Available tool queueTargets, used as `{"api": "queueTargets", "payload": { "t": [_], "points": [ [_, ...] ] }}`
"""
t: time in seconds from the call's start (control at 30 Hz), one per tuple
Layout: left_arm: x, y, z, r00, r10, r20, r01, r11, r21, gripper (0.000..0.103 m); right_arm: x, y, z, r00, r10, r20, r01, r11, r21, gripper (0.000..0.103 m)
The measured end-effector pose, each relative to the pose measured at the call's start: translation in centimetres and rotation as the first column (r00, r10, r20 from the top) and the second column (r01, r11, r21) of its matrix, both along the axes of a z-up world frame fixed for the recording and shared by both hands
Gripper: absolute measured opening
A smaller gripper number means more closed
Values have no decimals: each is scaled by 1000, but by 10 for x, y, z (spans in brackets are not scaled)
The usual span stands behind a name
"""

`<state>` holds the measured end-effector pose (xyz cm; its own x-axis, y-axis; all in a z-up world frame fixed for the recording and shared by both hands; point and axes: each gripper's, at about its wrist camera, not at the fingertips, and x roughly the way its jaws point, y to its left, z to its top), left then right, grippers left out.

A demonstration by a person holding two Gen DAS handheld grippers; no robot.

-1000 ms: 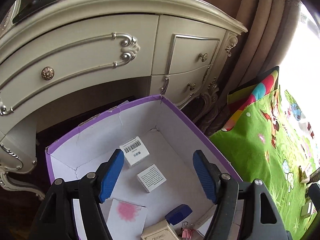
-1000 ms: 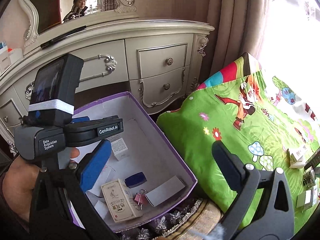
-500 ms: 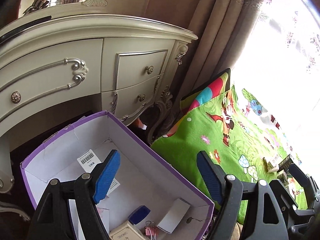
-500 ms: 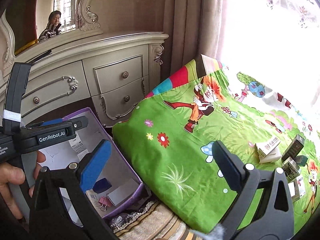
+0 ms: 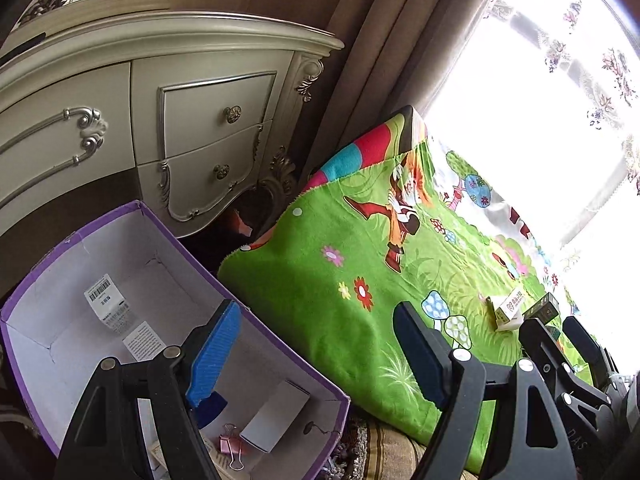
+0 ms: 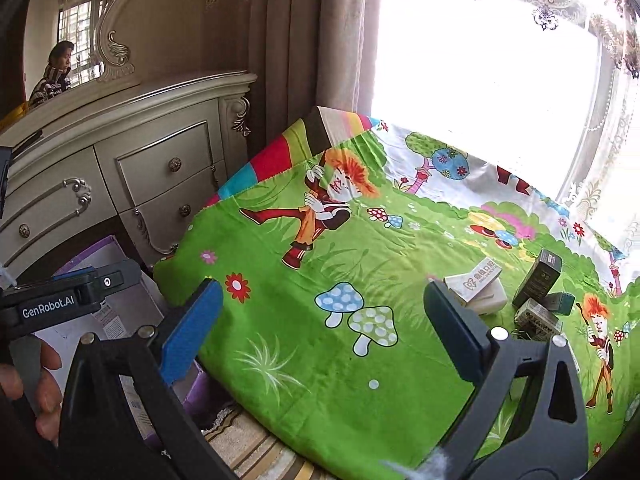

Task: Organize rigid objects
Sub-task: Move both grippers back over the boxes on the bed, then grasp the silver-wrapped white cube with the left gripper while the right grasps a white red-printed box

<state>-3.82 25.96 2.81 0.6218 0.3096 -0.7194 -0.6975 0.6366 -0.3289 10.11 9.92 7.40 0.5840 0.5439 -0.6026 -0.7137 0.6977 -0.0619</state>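
Observation:
The purple cardboard box (image 5: 76,236) with a white inside sits at the lower left, in front of the dresser. It holds a few small white boxes, a pink binder clip (image 5: 230,446) and a blue item. My left gripper (image 5: 316,354) hangs open over the box's right wall, with nothing between its jaws. My right gripper (image 6: 324,332) is open and empty above the green cartoon blanket (image 6: 360,248). To its right lie a white carton (image 6: 474,280), a dark box (image 6: 538,278) and a few more small boxes (image 6: 536,316).
A cream dresser (image 5: 200,112) with drawers stands behind the purple box, and brown curtains (image 6: 288,48) and a bright window are to its right. A striped rug (image 6: 248,444) shows under the blanket's edge. A person's hand (image 6: 44,380) holds the left gripper's handle.
Both views have swung right, from the inside of the purple box toward the green blanket. The small boxes on the blanket have come closer to the right gripper. Both grippers stayed open.

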Motion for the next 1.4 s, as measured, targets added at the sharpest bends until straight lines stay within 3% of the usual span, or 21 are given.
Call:
{"api": "queueTargets", "payload": {
  "t": [0.47, 0.63, 0.8, 0.93, 1.1, 1.2, 1.33, 1.4],
  "points": [
    [73, -61, -14, 983, -179, -46, 178, 983, -37, 79, 102, -84, -14, 963, -243, -113, 242, 970, -23, 101],
    [102, -91, -19, 958, -276, -75, 274, 961, -34, 80, 126, -115, -18, 948, -283, -145, 281, 959, -36, 101],
    [129, -126, -22, 916, -390, -91, 389, 921, -26, 80, 148, -145, -26, 946, -269, -183, 256, 962, -90, 101],
    [151, -158, -25, 862, -496, -106, 499, 867, -4, 80, 161, -176, -36, 948, -230, -219, 201, 969, -145, 101],
    [176, -196, -33, 773, -620, -137, 626, 780, 6, 80, 166, -209, -51, 953, -207, -223, 152, 959, -239, 101],
    [192, -219, -38, 709, -686, -162, 697, 717, 18, 80, 168, -230, -51, 947, -193, -255, 141, 968, -210, 101],
    [213, -255, -43, 596, -774, -212, 799, 597, 70, 80, 171, -246, -52, 944, -224, -244, 170, 960, -224, 101],
    [223, -268, -46, 552, -802, -229, 832, 546, 94, 80, 174, -253, -53, 936, -234, -264, 182, 962, -205, 101]
  ]
}}
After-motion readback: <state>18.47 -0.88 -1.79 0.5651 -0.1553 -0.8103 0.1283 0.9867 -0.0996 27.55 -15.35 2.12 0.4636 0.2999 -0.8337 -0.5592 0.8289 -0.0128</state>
